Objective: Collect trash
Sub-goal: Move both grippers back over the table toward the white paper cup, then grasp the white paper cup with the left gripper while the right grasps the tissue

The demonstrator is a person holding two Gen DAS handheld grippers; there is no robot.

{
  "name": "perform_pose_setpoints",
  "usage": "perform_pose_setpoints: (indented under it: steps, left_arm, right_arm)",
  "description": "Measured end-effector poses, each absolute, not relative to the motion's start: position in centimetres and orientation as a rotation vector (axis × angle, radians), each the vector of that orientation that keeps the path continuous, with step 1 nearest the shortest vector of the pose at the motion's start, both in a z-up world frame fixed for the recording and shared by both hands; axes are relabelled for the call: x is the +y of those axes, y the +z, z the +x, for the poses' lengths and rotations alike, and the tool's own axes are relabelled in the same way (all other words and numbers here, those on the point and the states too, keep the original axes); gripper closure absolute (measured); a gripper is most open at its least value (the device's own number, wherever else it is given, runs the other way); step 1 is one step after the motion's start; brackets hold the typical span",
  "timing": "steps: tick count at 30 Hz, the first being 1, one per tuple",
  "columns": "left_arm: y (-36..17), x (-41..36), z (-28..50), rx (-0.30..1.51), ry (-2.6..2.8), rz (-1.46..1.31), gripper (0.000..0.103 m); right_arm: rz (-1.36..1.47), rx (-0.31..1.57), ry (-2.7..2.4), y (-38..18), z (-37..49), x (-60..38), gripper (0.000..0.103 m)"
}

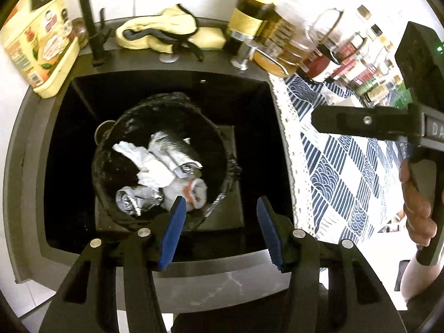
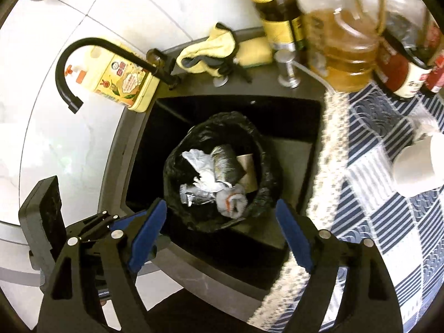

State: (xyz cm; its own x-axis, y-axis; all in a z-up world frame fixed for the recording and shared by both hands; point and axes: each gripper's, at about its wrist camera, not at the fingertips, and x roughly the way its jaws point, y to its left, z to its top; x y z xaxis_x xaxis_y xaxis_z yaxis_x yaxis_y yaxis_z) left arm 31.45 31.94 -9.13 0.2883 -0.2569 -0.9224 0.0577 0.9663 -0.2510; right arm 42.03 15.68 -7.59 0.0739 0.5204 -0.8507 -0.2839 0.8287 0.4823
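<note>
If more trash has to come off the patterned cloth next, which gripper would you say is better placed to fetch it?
Probably the right gripper: its view shows the patterned cloth directly beside it, jaws open and empty. The left gripper, also open and empty, sits over the bin in the sink.

the left gripper (image 1: 220, 208) hung with jaws apart and empty above a black-lined bin (image 1: 163, 155) in the sink (image 1: 55, 166), crumpled paper (image 1: 147, 166) and foil (image 1: 136, 201) inside.

Yellow cloth (image 1: 166, 27) behind the sink (image 1: 277, 216), oil bottle (image 2: 344, 55), patterned mat (image 1: 347, 172)
</note>
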Motion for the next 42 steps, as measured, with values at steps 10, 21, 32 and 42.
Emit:
perform_pose_setpoints:
  steps: [10,21,32,42]
  left_arm:
    - [-7.2,22.7,32.7,1.229,-0.232,-0.127,0.039]
    - [-6.6,11.1,35.9,1.228,-0.278,-0.047,0.039]
    - [-7.9,4.9,41.3,1.251,-0.245,-0.015,0.033]
    - [-11.1,2.5,45.9,1.318,-0.218,0.014,0.033]
  right_arm:
    - [0.194,1.301,0.588,-5.2,41.7,5.4,0.022]
    - [0.286,1.25,0.502,-4.2,42.2,-8.1,0.022]
    - [0.381,1.28,0.466,-7.3,43.9,-16.8,0.022]
    - [0.46,1.296,0.476,-9.9,46.1,-18.9,0.022]
